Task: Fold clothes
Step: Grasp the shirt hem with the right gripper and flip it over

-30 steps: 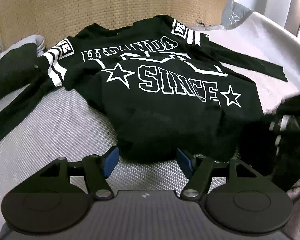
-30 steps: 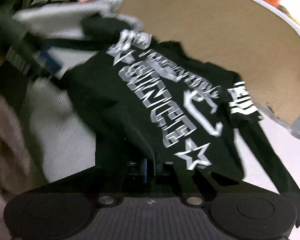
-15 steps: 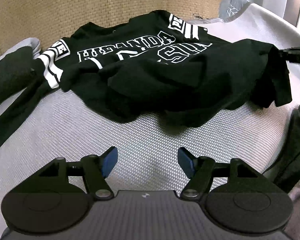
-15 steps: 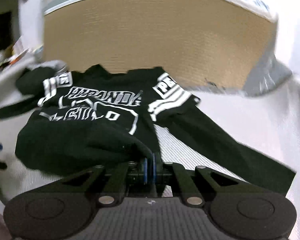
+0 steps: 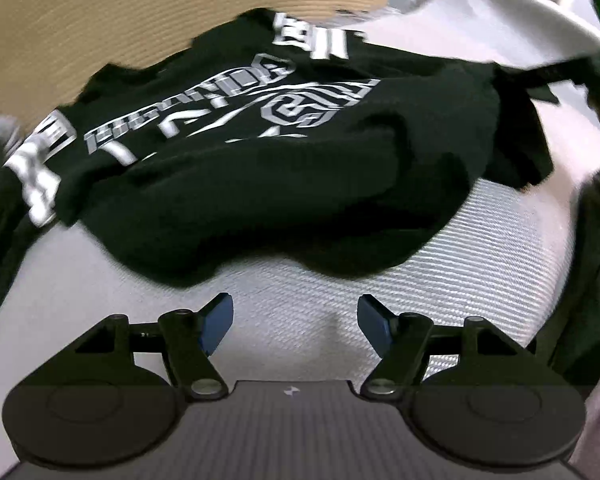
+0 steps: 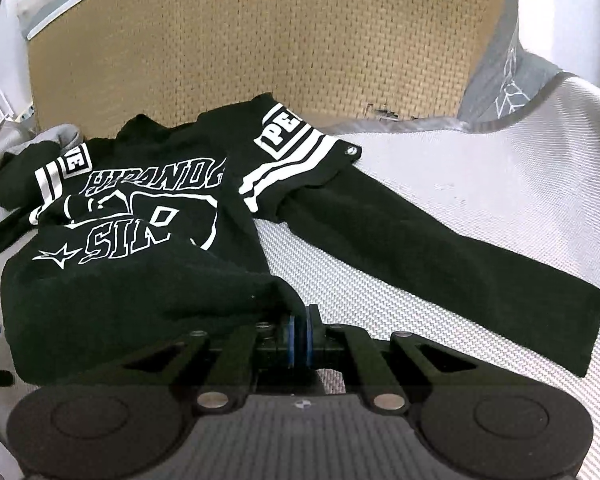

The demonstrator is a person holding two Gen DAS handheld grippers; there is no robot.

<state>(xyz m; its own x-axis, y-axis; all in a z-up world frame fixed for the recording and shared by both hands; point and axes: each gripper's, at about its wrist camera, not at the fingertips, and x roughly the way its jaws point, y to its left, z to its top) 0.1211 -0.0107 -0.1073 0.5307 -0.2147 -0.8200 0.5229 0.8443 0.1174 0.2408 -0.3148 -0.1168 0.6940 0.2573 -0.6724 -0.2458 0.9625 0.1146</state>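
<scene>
Moved since a second ago: hem of shirt (image 5: 284,184), then flat and close to left tongs (image 5: 295,312), now carried up over the print and bunched across the chest. Seen from the left wrist, blurred; pads wide apart, holding nothing, low over bed (image 5: 480,248).

From the right wrist: right tongs (image 6: 299,338) pinched tight on shirt's (image 6: 140,280) hem corner, drawn toward the collar. Lower lettering partly covered. Right sleeve (image 6: 440,264) stretched out flat on bed (image 6: 500,184). Reads as a bottom-to-top fold half made, one-sided and rumpled; likely needs smoothing.
</scene>
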